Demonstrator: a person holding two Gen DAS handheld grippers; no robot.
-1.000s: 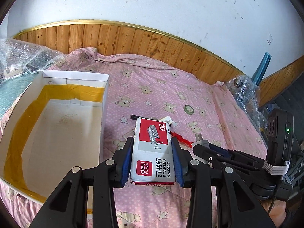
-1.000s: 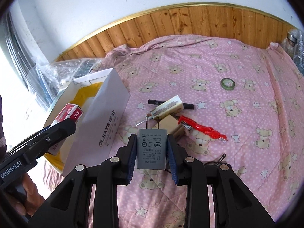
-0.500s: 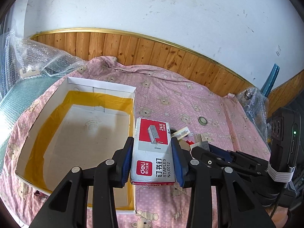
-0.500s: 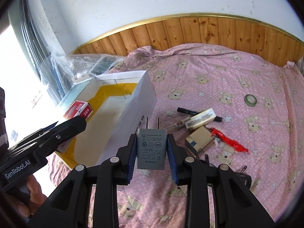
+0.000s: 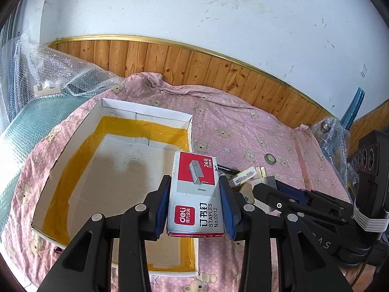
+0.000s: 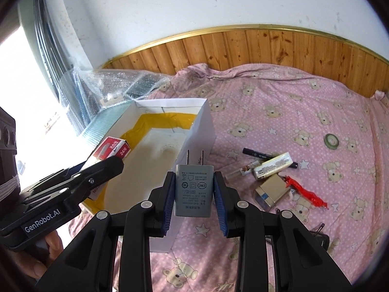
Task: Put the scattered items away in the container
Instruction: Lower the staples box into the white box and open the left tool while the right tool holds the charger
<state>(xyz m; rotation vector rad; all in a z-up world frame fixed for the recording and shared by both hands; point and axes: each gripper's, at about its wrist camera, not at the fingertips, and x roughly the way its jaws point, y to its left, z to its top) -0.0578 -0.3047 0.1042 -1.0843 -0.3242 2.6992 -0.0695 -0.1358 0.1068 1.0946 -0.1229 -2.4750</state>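
2 grippers, each holding 1 item. Left gripper [image 5: 195, 205] is clamped on a red-and-white cardboard box of staples [image 5: 194, 192], blue pads pressed on both long sides. Right gripper [image 6: 194, 197] is clamped on a grey plastic two-prong plug adapter [image 6: 193, 191], prongs up toward 12 o'clock.

1 white open-top cardboard box w/ yellow tape lining [image 5: 145, 114]; nothing lies in it. In the left view it fills the 9 o'clock half and the staples box hangs above its near right corner; in the right view the adapter sits in front of the box's near wall.

Still loose on the pink bear-print bedsheet [image 6: 279, 92], approx 3 o'clock of the adapter: 1 black marker pen [image 6: 257, 155], 1 white-and-yellow small carton [image 6: 272, 165], 1 small clear glass vial [image 6: 240, 171], 1 tan-and-silver flat pack [image 6: 269, 192], 1 red plastic-wrapped piece [image 6: 305, 192], 1 greenish tape ring [image 6: 331, 141], 1 black binder clip [image 6: 321, 234].

Vs 1 s ago: both grippers have gone toward 9 o'clock and higher; the box interior now shows almost whole, the loose pile sits further off at 3 o'clock. Grips unchanged.
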